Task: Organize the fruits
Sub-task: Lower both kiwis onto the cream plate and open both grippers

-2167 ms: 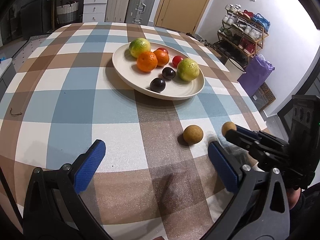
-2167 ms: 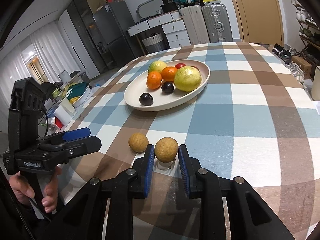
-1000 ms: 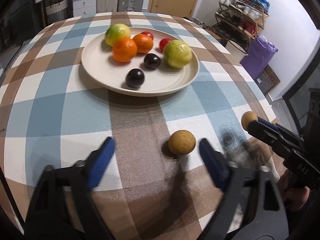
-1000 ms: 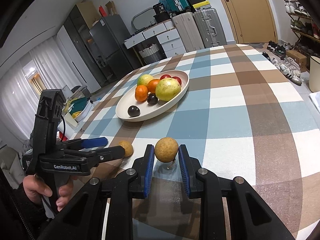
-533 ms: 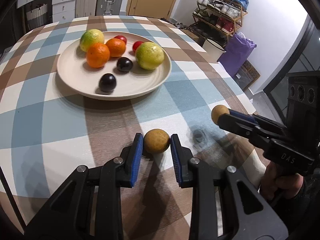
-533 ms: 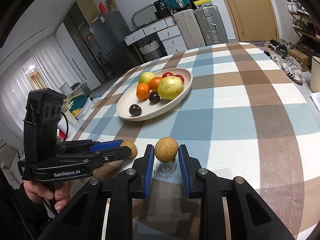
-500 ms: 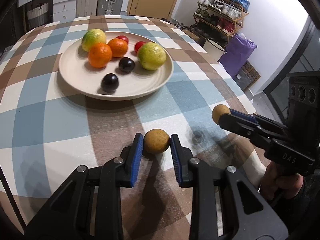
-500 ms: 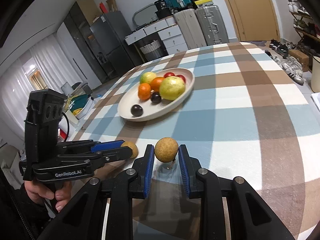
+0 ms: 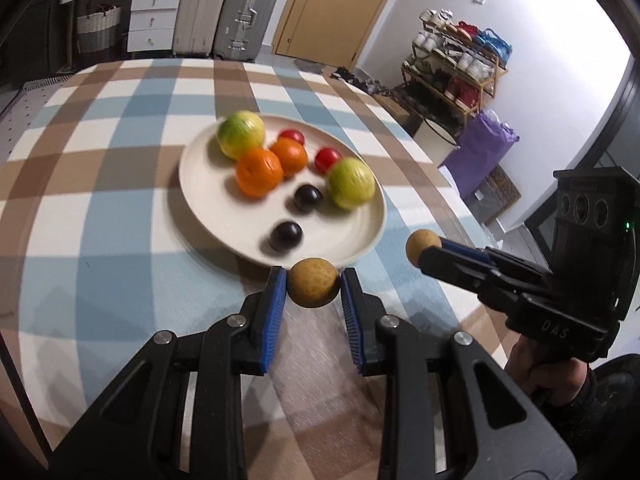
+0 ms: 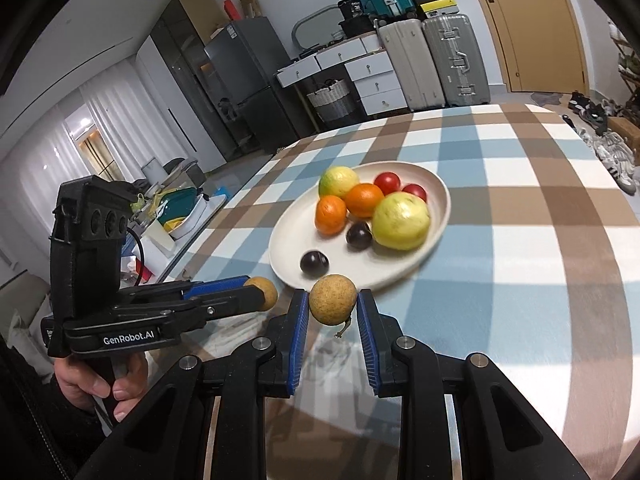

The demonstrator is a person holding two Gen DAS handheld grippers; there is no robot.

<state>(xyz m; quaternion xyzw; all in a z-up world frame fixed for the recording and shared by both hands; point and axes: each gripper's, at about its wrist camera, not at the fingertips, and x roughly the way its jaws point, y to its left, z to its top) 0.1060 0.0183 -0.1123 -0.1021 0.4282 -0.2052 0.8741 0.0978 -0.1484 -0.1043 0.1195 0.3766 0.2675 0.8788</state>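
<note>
My left gripper (image 9: 313, 286) is shut on a small round brown fruit (image 9: 314, 288), held just above the checked tablecloth near the front rim of the cream plate (image 9: 208, 216). My right gripper (image 10: 333, 306) is shut on a second brown fruit (image 10: 333, 304) with a short stem hanging below it, also lifted, close to the plate (image 10: 442, 204). Each gripper shows in the other's view, the right gripper (image 9: 424, 250) with its fruit (image 9: 420, 242) at the right, the left gripper (image 10: 262, 298) at the left. The plate holds two green-yellow fruits, two oranges, two red tomatoes and two dark plums.
The checked tablecloth (image 9: 100, 200) covers the table; its right edge (image 9: 448, 184) drops toward a purple bag and a shoe rack. Suitcases and white drawers stand beyond the far edge. A hand (image 10: 100, 384) holds the left gripper's handle.
The left jaws closed on the brown fruit that lay on the cloth and lifted it. Both grippers, each carrying a fruit, have moved toward the plate.
</note>
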